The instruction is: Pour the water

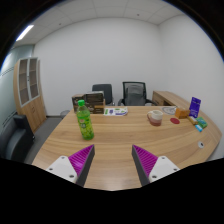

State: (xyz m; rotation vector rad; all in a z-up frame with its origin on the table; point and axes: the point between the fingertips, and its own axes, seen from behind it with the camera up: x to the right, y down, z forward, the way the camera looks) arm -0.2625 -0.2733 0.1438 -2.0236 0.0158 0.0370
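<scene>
A green plastic bottle stands upright on the wooden table, ahead of my left finger and some way beyond it. To the right, farther off, sits a pale bowl or cup, with small orange things next to it. My gripper is open above the table's near part. Its purple pads stand wide apart with only bare wood between them.
Papers and a dark box lie at the table's far end before two office chairs. A blue-and-purple carton and small items sit at the right side. A cabinet stands along the left wall.
</scene>
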